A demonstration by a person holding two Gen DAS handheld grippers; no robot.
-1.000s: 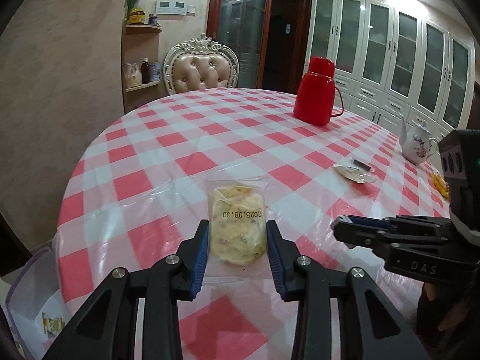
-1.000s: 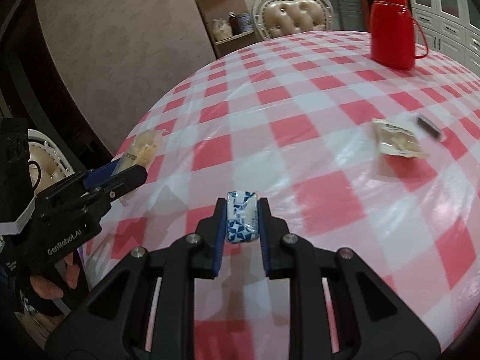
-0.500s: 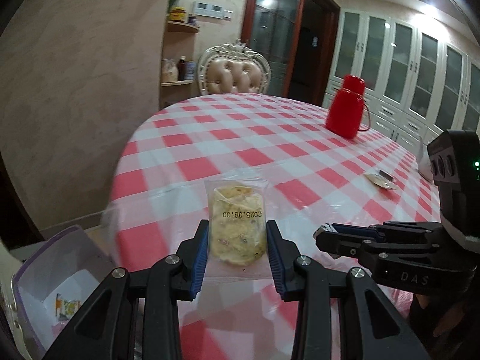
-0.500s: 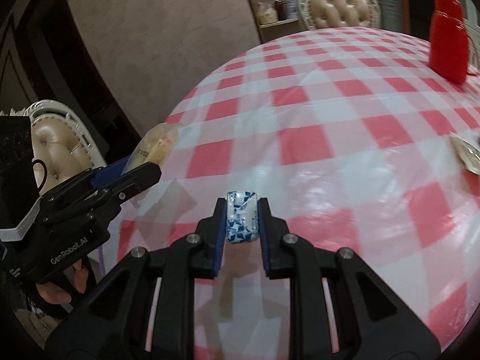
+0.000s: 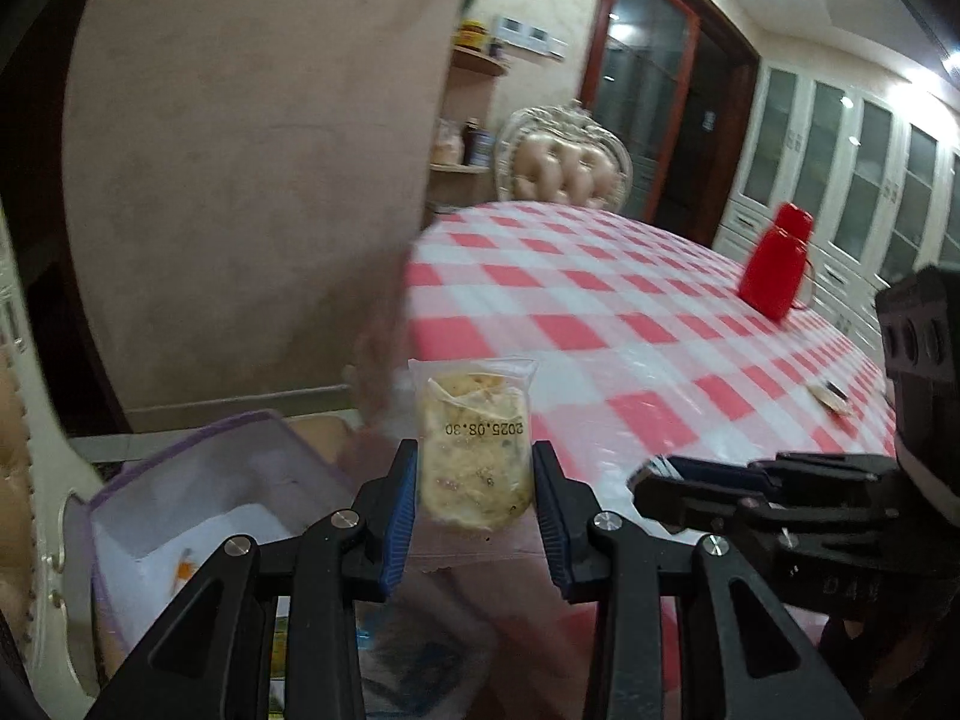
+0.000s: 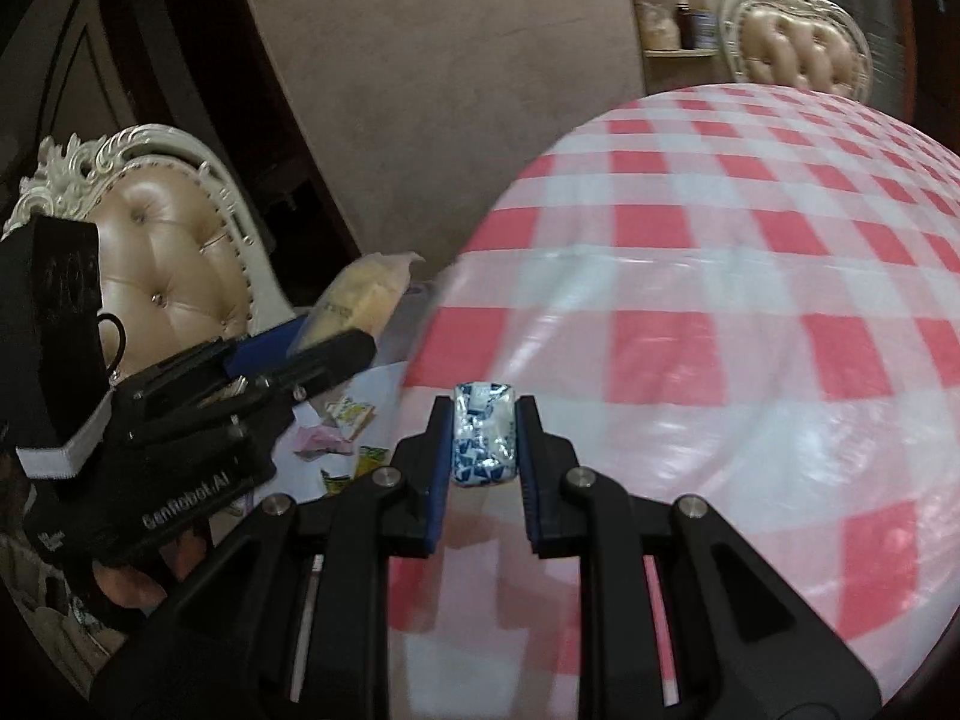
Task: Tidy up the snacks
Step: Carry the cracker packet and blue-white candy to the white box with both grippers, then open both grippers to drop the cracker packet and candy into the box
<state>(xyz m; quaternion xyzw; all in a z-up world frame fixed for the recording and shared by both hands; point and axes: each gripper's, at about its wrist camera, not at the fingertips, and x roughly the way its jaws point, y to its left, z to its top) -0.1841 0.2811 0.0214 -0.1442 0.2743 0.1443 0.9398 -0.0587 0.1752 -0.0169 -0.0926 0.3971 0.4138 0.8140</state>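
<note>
Round worktop (image 5: 630, 324) covered with red-and-white checked cloth; red flask (image 5: 774, 270) stood far on it, padded chair (image 5: 570, 165) beyond. Left tool (image 5: 474, 480) clamped on clear biscuit packet (image 5: 477, 450), held off worktop edge, above clear plastic box (image 5: 198, 480) on lower left. Right tool (image 6: 483, 450) clamped on small blue-and-white wrapped sweet (image 6: 485, 441), held over worktop edge. Loose snack packets (image 6: 342, 426) seen lying in box.
</note>
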